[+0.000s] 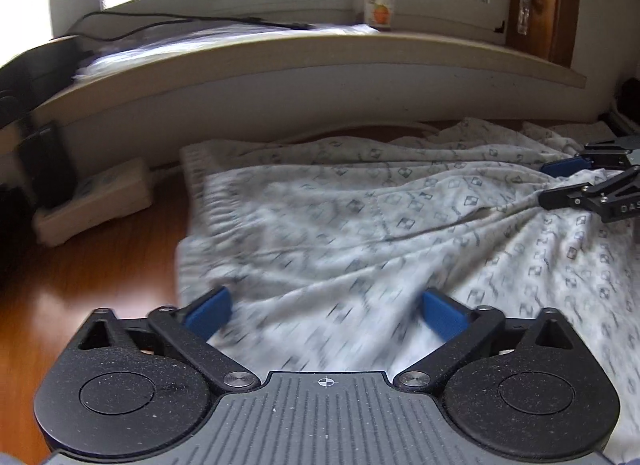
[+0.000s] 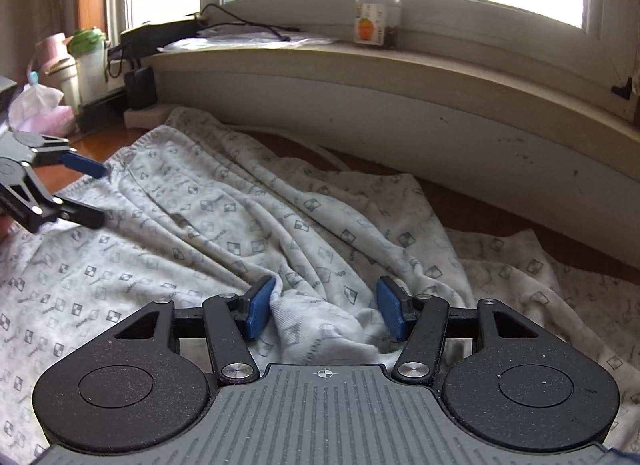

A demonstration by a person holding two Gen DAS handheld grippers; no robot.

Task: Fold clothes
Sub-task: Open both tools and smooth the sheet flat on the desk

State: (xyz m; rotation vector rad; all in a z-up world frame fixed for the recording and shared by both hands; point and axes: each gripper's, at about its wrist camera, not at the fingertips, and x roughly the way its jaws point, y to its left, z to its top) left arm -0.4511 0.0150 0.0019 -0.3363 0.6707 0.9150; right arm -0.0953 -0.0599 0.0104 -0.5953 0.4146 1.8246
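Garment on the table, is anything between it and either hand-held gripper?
Nothing visible. Both open grippers are already over the garment: the left hand-held gripper above its blurred near edge, the right hand-held gripper straddling a raised fold.

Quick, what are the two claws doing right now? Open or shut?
Left claw: open, hovering over the cloth, holding nothing.
Right claw: open, with a bunched fold of the cloth between its pads, not pinched.

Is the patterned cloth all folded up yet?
Not yet. The patterned cloth lies spread and wrinkled on the wooden floor.
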